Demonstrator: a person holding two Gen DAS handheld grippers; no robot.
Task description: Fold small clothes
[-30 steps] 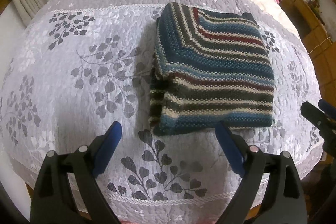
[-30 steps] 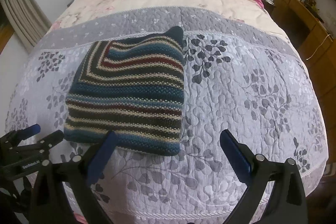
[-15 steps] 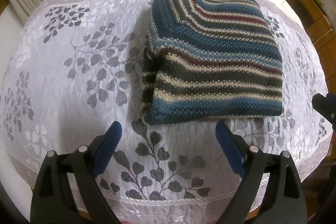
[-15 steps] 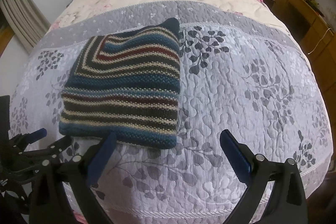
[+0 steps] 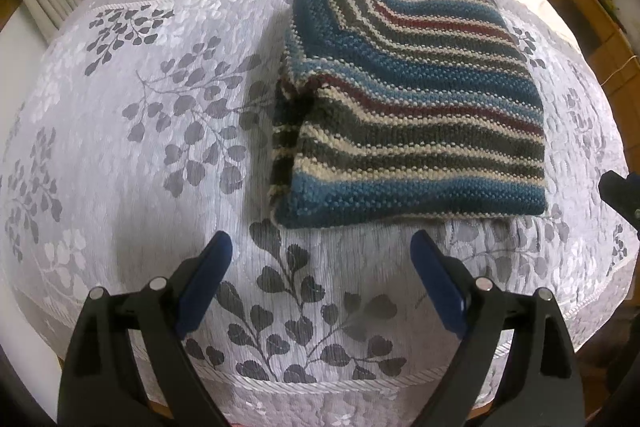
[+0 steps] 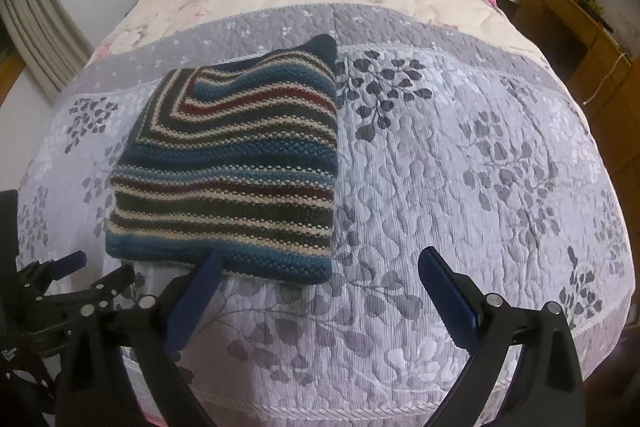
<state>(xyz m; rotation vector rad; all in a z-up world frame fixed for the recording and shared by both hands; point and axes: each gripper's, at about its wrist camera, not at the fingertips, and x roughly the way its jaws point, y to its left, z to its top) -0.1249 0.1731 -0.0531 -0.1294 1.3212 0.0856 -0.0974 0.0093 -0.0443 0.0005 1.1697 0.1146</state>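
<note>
From the left wrist, a folded striped knit garment point(image 5: 412, 115) is seen lying flat on a quilted, leaf-patterned grey bedspread point(image 5: 152, 131), its thick layers stacked at the left edge; the left claw point(image 5: 320, 291) is held spread and empty just short of the near hem, apparently placed for another fold. From the right wrist, the right claw point(image 6: 318, 301) is likewise shown parted and empty, one blue-padded finger overlapping the garment's near edge.

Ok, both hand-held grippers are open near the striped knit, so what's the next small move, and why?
Probably ease the left hand-held gripper forward to the striped knit at its near-left corner. Both hand-held grippers are open and empty, the right hand-held gripper too. The knit already lies folded on the quilt, but loose layers bulge at its left edge and may need tidying.
</note>
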